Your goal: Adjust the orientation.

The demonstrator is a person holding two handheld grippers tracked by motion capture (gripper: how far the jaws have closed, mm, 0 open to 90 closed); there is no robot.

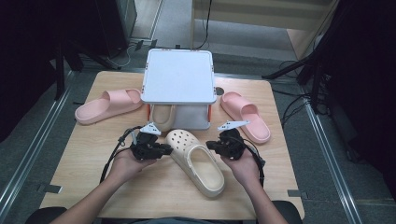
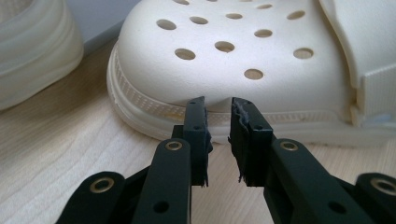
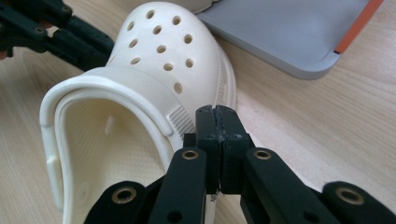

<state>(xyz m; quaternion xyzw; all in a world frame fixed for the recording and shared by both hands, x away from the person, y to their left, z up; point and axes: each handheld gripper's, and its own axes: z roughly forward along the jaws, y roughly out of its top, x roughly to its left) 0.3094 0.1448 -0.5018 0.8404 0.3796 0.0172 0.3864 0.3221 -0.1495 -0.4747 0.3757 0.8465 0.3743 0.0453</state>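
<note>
A cream clog [image 1: 198, 163] with holes over its toe lies on the wooden table [image 1: 84, 158], toe toward the shoe rack. My left gripper [image 1: 162, 149] is at its left side by the toe. In the left gripper view, the left gripper [image 2: 218, 105] stands slightly open with nothing in the narrow gap, its tips right at the sole edge of the clog [image 2: 233, 60]. My right gripper [image 1: 214, 145] is at the clog's right side. In the right gripper view, the right gripper [image 3: 215, 112] is shut on nothing, beside the clog [image 3: 159, 51] near its strap hinge.
A white two-level shoe rack [image 1: 177, 77] stands at the table's back centre, with a second cream clog [image 1: 162, 116] on its lower shelf [image 3: 289, 32]. One pink slipper [image 1: 107, 105] lies to the rack's left and another [image 1: 245, 115] to its right.
</note>
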